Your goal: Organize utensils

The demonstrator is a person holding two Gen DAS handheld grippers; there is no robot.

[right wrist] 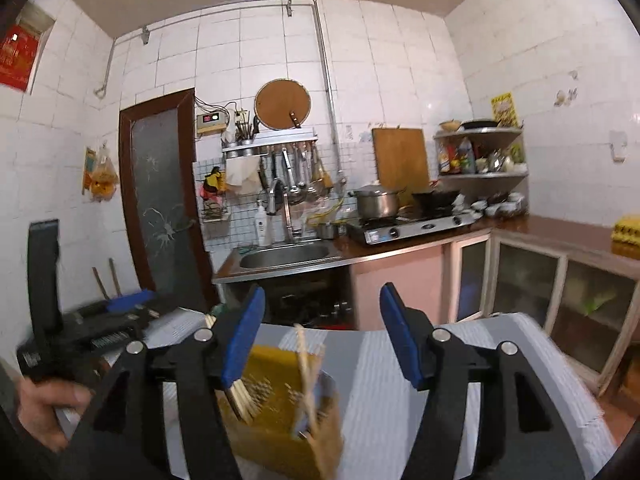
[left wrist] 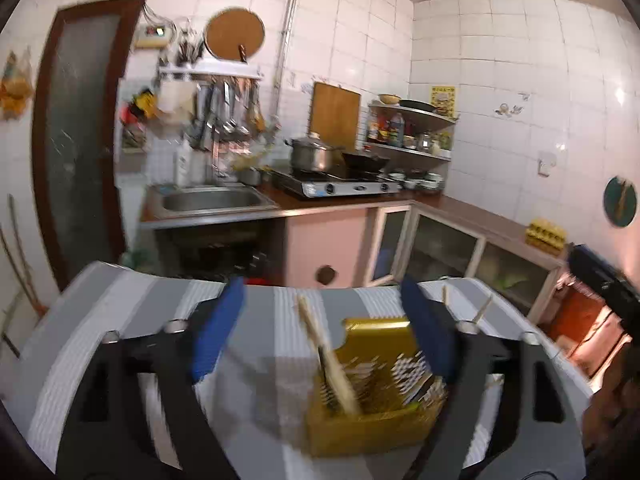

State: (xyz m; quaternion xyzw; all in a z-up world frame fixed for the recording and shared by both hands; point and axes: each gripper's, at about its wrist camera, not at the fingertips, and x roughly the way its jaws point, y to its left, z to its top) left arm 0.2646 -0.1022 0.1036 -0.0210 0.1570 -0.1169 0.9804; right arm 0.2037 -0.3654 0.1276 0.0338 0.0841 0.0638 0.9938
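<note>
A yellow perforated utensil basket stands on a grey and white striped table. Wooden chopsticks stick up out of it, tilted left. My left gripper is open and empty, with its blue fingertips spread above and behind the basket. In the right wrist view the same basket sits low between the fingers, with chopsticks and a wooden bundle in it. My right gripper is open and empty above the basket.
Two loose chopsticks stick up at the table's far right edge. The left gripper's body and a hand sit at the left of the right wrist view. Behind are a sink, a stove and glass-door cabinets.
</note>
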